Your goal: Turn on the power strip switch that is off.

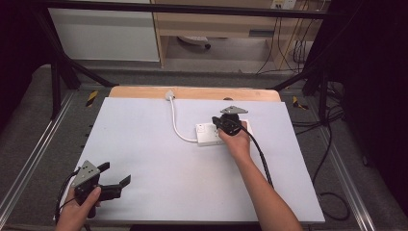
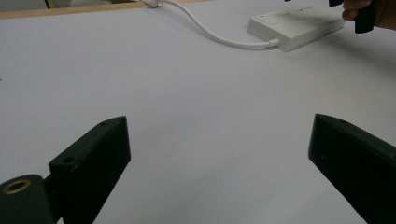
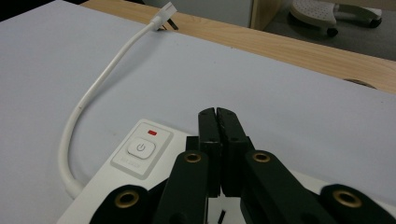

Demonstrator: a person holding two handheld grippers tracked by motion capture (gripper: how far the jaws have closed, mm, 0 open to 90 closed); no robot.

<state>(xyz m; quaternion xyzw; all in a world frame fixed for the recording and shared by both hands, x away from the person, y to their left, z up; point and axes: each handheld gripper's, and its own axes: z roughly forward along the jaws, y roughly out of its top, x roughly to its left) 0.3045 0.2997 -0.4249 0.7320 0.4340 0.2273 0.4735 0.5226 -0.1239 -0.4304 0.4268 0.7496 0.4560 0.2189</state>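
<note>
Right tongs closed over white power strip; left tongs open, empty.
Right jaws pressed together, nothing between, hovering above strip just beside its power button. Left jaws spread wide near desk front-left corner, well apart from strip. Strip sits center-right on desk, white cord curving to plug at far edge.

Your left hand holds the left gripper low at the near left, its jaws spread wide apart. Your right arm reaches forward, and the right gripper has its jaws pressed together.
</note>
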